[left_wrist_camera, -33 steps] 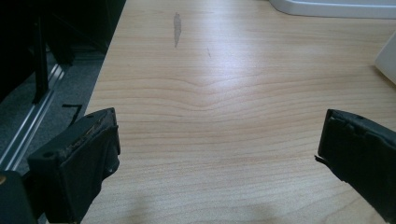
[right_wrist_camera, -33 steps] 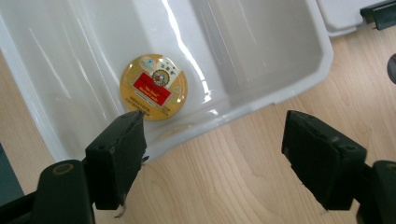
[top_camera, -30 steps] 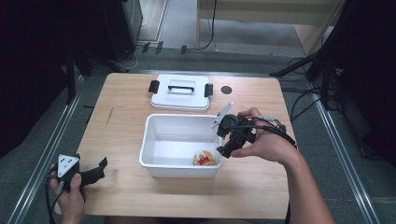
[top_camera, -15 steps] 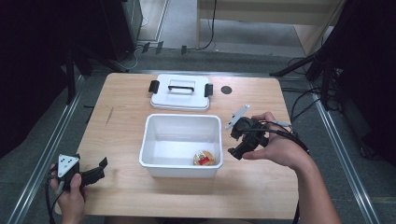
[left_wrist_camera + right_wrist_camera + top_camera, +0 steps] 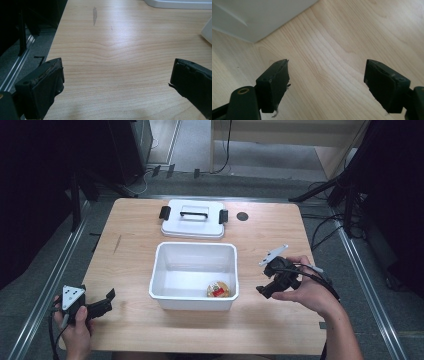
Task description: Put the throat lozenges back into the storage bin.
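A white plastic bin [image 5: 195, 250] stands in the middle of the wooden table [image 5: 270, 235]. Inside it, at the near right corner, lies a small round yellow and red item [image 5: 218, 290]. The bin's white lid [image 5: 192, 219] with black clips lies flat behind it. My right gripper [image 5: 264, 290] hovers to the right of the bin, open and empty, its jaws wide apart over bare wood [image 5: 327, 75] with the bin's corner [image 5: 249, 17] just ahead. My left gripper [image 5: 105, 302] rests at the near left corner, open and empty above the tabletop [image 5: 117, 62].
A small dark round mark [image 5: 242, 216] sits on the table right of the lid. Metal rails [image 5: 50, 285] run along both sides of the table, with cables on the floor [image 5: 325, 235] at the right. The bin's edge [image 5: 207, 30] shows right of my left gripper.
My right gripper has drawn back from over the bin's right rim to the table at the bin's right. The yellow and red item stays in the bin. The left hand has not moved.
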Action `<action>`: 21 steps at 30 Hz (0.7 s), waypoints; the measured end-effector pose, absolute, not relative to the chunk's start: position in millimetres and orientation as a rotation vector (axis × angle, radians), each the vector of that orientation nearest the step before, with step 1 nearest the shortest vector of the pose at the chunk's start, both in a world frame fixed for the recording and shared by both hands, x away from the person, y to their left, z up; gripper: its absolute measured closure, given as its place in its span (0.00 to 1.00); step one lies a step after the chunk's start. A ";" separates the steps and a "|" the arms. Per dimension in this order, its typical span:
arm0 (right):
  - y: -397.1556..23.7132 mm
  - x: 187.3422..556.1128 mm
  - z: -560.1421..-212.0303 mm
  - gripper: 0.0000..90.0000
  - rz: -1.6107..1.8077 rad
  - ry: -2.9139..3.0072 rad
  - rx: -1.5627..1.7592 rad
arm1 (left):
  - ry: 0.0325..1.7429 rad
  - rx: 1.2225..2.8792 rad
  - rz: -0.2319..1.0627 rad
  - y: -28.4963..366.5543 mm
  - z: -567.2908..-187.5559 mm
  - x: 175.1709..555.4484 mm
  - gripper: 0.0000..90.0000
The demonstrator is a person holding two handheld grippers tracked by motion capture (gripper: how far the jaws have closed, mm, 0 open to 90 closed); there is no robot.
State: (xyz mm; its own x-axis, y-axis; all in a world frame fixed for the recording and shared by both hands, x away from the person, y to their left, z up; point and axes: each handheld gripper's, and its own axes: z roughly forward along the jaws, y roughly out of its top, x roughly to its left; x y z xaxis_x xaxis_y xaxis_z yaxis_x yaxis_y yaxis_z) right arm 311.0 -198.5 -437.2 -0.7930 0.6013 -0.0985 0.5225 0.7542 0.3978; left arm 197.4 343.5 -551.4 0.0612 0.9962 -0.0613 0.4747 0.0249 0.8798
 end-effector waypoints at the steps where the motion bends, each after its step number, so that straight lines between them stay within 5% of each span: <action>1: -198.5 311.0 -437.2 0.22 0.523 2.732 0.887 | 1.521 1.559 0.844 343.5 -551.4 197.4 0.00; 21: -288.1 291.0 -495.1 0.12 0.852 2.271 1.344 | 1.520 1.561 0.852 343.0 -551.5 197.3 0.00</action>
